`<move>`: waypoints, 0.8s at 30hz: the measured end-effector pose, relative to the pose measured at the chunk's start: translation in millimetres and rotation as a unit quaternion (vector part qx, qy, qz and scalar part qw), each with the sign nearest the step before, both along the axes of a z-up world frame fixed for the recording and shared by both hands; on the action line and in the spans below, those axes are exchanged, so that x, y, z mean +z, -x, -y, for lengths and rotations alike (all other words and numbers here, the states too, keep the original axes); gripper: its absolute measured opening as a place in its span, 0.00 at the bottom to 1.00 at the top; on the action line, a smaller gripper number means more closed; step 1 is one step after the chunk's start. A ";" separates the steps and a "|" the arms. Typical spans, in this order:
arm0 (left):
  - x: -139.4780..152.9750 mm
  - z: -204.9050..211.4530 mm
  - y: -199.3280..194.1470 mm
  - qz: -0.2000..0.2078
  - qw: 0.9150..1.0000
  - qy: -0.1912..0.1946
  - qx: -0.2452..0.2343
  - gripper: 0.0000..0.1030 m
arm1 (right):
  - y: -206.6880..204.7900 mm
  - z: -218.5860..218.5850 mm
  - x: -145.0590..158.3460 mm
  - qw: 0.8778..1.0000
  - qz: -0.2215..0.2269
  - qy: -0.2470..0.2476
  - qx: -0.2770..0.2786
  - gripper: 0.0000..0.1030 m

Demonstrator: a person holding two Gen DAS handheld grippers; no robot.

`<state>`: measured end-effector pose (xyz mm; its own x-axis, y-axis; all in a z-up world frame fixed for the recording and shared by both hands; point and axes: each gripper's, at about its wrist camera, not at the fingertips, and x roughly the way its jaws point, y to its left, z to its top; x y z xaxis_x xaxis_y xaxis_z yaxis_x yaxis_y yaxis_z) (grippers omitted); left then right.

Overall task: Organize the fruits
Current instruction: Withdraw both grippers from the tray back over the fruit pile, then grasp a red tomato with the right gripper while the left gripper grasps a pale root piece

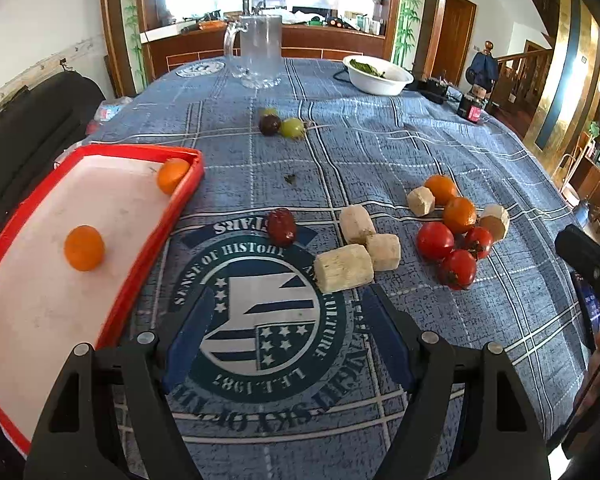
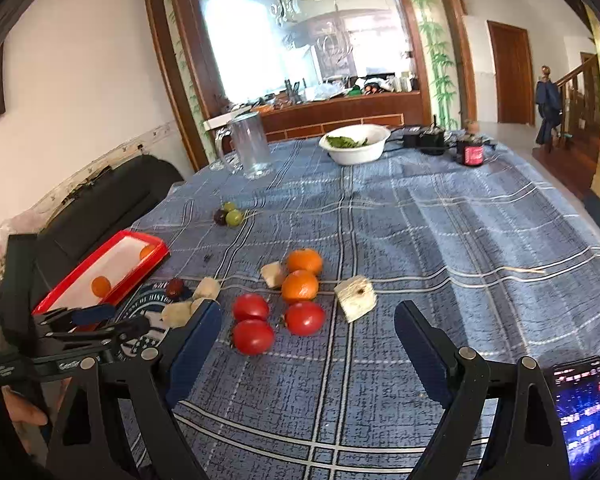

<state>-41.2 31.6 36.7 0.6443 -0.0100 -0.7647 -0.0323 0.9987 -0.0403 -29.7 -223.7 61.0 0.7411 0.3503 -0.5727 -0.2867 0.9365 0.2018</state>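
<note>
A red-rimmed white tray point(image 1: 148, 236) point(image 2: 76, 284) at the left holds two small oranges point(image 1: 84, 248) point(image 1: 173, 175). On the blue cloth lie two more oranges point(image 1: 459, 214) point(image 2: 300, 286), three red tomatoes point(image 1: 435, 240) point(image 2: 253, 336), several pale sugarcane chunks point(image 1: 343, 267) point(image 2: 356, 298), a red date point(image 1: 281, 227) point(image 2: 175, 287) and three grapes point(image 1: 280, 125) point(image 2: 230, 216). My left gripper point(image 1: 286, 330) is open and empty, just short of the chunks. My right gripper point(image 2: 308, 344) is open and empty, with the tomatoes near its left finger.
A glass mug point(image 1: 260, 52) point(image 2: 252, 144) and a white bowl of greens point(image 1: 378, 74) point(image 2: 356, 144) stand at the far side. Black gadgets point(image 2: 470, 152) sit far right. A phone point(image 2: 582, 412) is mounted beside the right gripper. A black sofa point(image 2: 100, 208) is at the left.
</note>
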 end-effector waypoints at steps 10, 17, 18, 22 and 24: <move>-13.9 7.7 -19.0 -0.024 0.999 0.024 -0.020 0.74 | -12.9 -22.5 -26.8 0.996 -0.077 -0.021 0.047 0.63; -17.3 3.8 -22.0 -0.031 0.998 0.046 -0.031 0.63 | -24.4 -46.8 -42.6 0.990 -0.112 -0.014 0.082 0.63; -18.4 4.9 -23.5 -0.034 0.998 0.047 -0.033 0.61 | -26.9 -49.8 -43.8 0.990 -0.115 -0.011 0.086 0.62; -21.0 8.2 -29.0 -0.039 0.997 0.049 -0.039 0.55 | -35.8 -57.7 -48.2 0.987 -0.135 -0.004 0.092 0.58; -21.3 10.1 -30.9 -0.040 0.997 0.048 -0.041 0.55 | -40.1 -62.2 -49.9 0.986 -0.139 0.008 0.090 0.58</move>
<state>-10.3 21.5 15.4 0.5753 -0.1352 -0.8067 0.0428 0.9899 -0.1355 10.4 -161.6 11.0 0.4811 0.4513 -0.7516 -0.3835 0.8793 0.2825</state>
